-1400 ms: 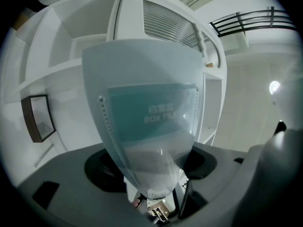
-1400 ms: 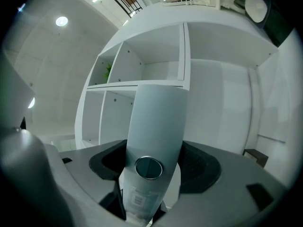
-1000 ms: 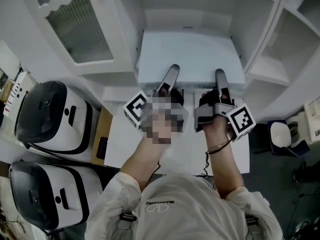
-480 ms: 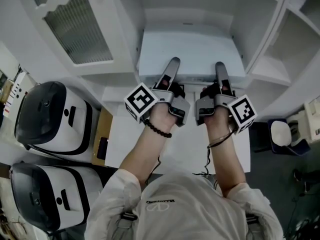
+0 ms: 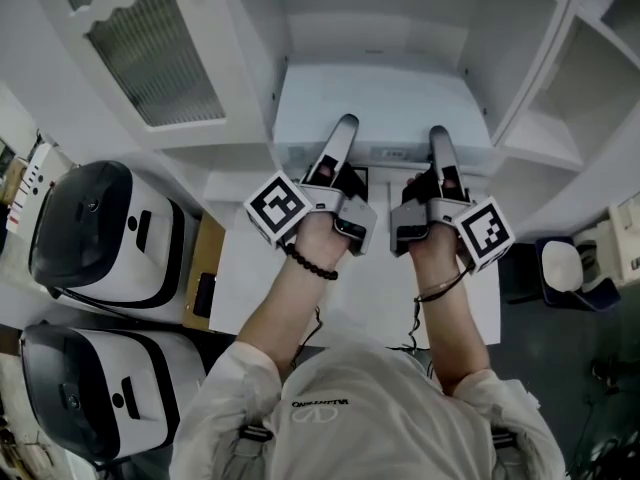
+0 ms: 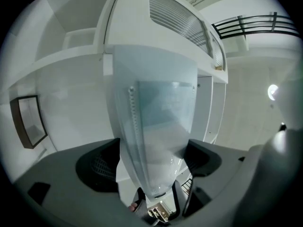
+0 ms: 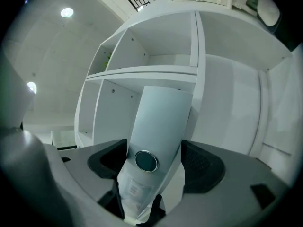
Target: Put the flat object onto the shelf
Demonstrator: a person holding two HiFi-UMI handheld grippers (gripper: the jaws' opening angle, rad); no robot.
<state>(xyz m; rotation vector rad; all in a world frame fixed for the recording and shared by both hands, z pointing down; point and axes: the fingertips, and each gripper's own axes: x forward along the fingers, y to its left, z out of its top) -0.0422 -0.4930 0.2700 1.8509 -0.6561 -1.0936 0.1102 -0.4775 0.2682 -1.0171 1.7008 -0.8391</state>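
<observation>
The task looks almost finished: in the head view the flat object [image 5: 380, 103], a pale slab, lies at the upper centre of the frame inside the open bay of the white shelf [image 5: 375, 33], and only its near edge reaches back toward the person. The left gripper [image 5: 345, 130] has just been spreading its jaws; they stand wide with the slab's edge between them, and the pads seem to have come off it, so that side reads as let go. The right gripper [image 5: 438, 136] has its jaws pinching the same near edge, just above a small round fitting on the slab. What appears to be left is for the right side to release as well and for both tools to draw back, perhaps after a last push inward. As for what the shelf holds, that bay contains the slab alone, and the upper compartment [image 7: 156, 41] in the right gripper view shows nothing inside.
</observation>
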